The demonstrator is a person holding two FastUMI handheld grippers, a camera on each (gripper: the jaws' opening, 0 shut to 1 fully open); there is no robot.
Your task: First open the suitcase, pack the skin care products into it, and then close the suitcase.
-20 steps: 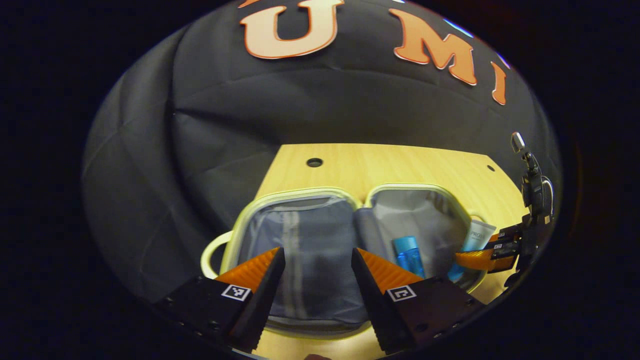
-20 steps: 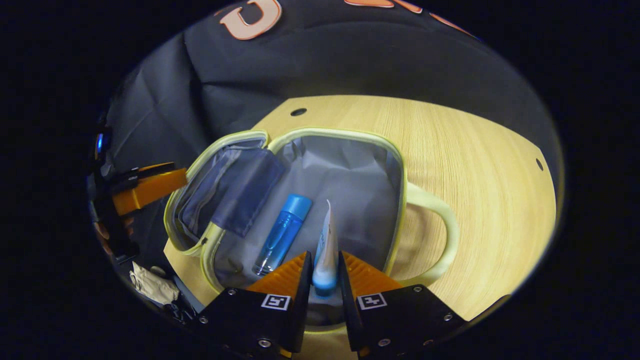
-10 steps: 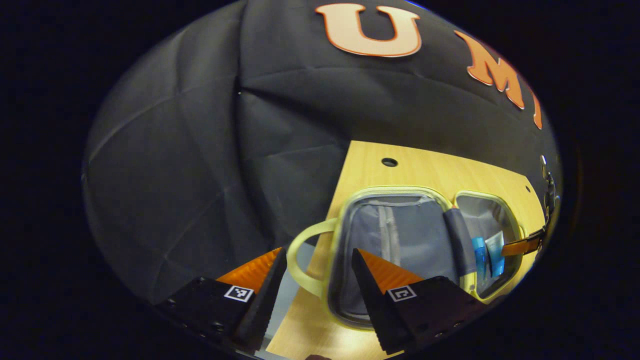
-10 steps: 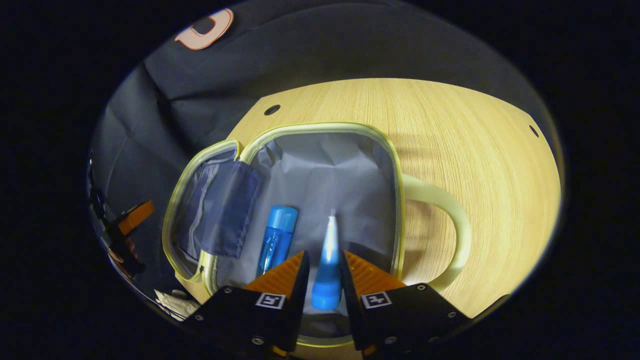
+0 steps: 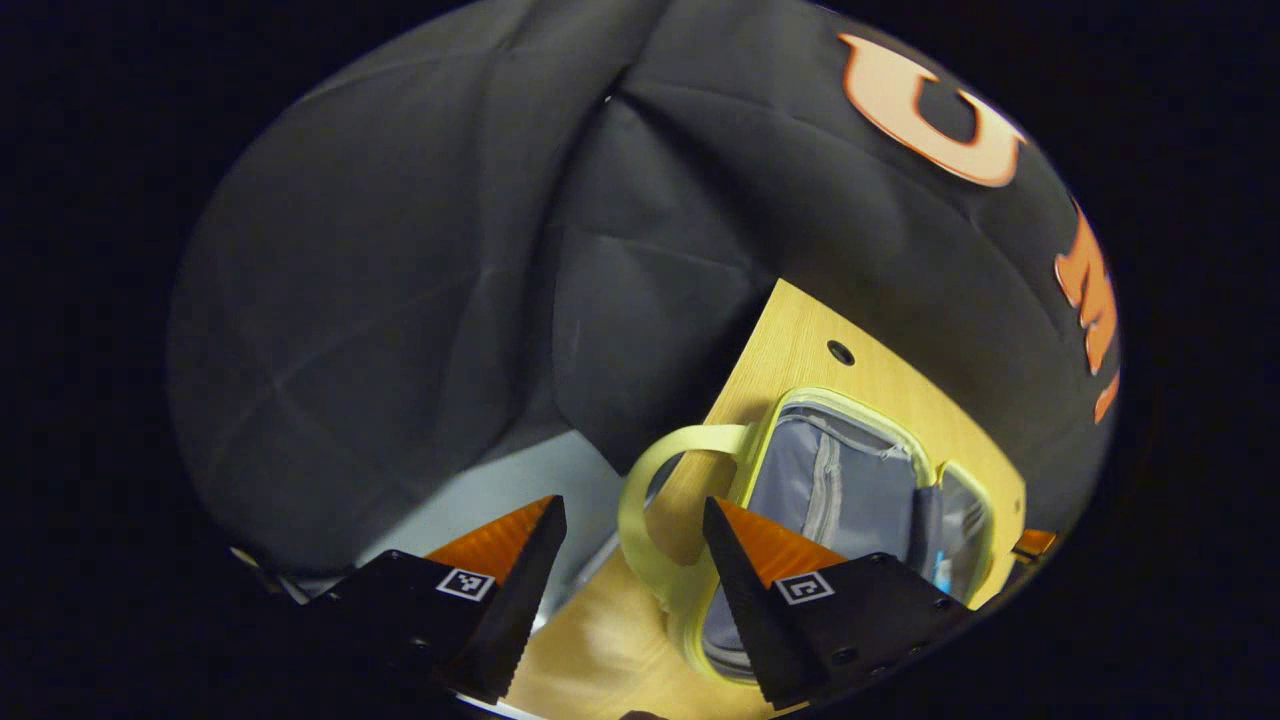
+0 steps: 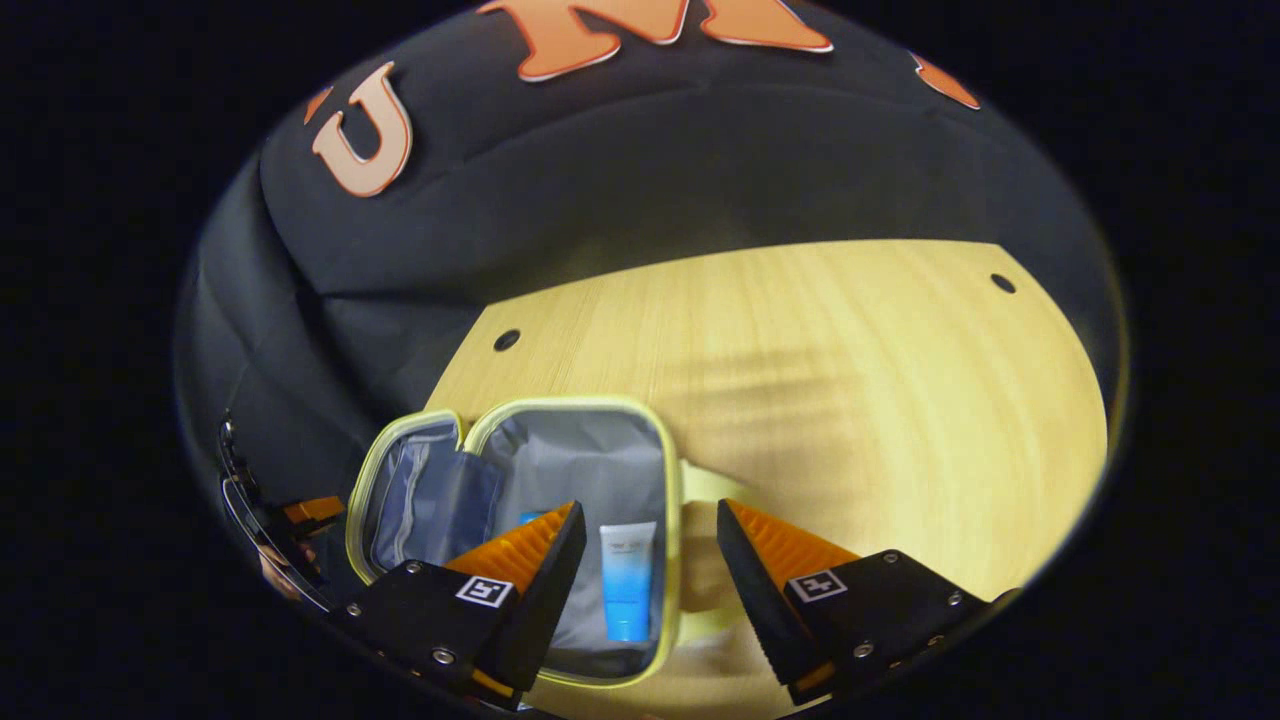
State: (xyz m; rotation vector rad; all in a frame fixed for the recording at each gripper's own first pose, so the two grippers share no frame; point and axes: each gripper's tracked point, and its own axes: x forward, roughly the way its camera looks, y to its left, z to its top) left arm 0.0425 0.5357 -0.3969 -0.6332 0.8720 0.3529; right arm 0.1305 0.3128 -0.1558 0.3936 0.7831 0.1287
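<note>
Both my tongs, left and right, gape empty; tube lies in open case at table's left edge; careless closing could shove it off.

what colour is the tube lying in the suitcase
White fading to blue, clearest in the right gripper view: tube.
</note>
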